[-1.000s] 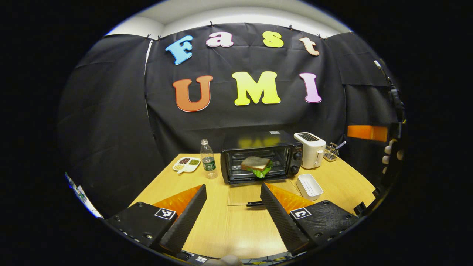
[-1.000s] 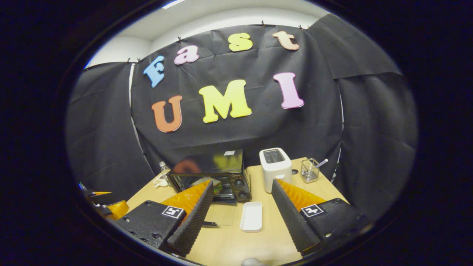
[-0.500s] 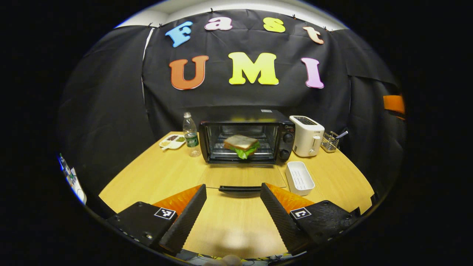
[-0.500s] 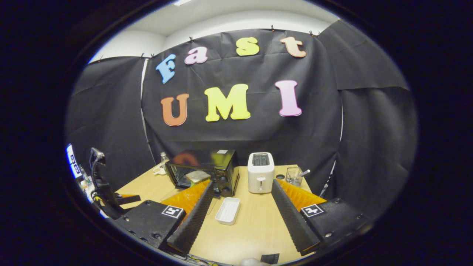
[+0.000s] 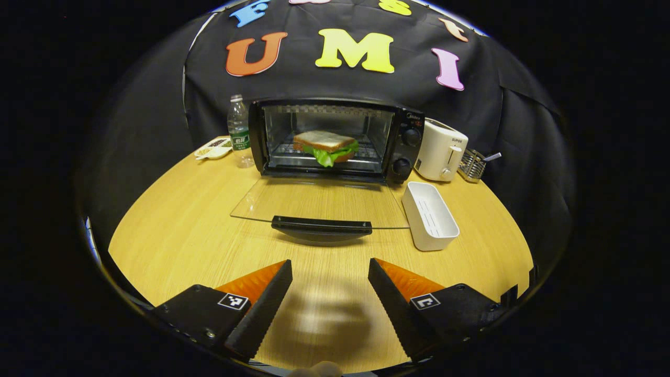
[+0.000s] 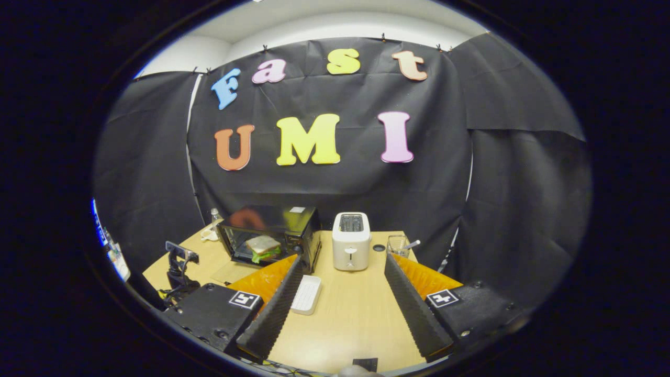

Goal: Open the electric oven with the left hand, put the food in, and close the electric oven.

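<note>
Glass of the flat-lying door (image 5: 319,201) shows that the black electric oven (image 5: 335,139) at the far edge of the wooden table (image 5: 178,235) is open, and the sandwich of white bread and green lettuce (image 5: 324,146) lies on its rack. I judge that only closing remains: the left gripper (image 5: 330,301), fingers apart and empty, must reach the black door handle (image 5: 321,228) just ahead and lift it. The right gripper (image 6: 340,309) hangs back over the near edge, also apart and empty.
</note>
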`<state>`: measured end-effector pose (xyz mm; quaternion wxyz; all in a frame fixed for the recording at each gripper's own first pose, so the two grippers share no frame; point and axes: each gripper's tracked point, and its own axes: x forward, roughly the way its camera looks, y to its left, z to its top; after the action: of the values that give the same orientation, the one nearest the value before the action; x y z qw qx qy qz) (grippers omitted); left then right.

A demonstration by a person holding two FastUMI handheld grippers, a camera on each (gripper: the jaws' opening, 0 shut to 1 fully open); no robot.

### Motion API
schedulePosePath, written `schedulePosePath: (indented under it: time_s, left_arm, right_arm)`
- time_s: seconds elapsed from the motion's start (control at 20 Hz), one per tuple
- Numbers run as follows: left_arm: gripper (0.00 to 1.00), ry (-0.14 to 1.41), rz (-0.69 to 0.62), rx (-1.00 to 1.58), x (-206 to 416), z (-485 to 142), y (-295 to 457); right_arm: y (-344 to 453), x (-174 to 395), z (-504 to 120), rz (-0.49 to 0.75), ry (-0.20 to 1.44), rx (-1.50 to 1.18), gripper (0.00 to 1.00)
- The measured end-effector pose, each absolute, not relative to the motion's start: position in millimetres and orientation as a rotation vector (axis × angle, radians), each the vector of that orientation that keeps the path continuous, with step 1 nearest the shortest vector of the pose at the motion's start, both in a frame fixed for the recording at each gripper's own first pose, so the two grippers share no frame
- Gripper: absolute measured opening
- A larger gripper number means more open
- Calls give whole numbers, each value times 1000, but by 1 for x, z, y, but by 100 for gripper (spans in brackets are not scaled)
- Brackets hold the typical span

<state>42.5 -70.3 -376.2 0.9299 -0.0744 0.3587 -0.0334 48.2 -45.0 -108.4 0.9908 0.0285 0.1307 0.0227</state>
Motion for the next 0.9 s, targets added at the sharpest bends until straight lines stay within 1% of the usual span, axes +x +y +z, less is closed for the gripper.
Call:
schedulePosePath:
  time_s: [0.15, 0.65, 0.9]
  left_arm:
    - [95, 747, -86, -124, 59, -391, -70]
    - [95, 826, -97, -80, 85, -434, -70]
    - [94, 813, -94, -73, 99, -436, -64]
  right_arm:
    - [-44, 52, -117, 14, 297, 68, 100]
    - [-44, 59, -130, -66, 345, 102, 100]
    - [-42, 61, -137, -77, 365, 93, 100]
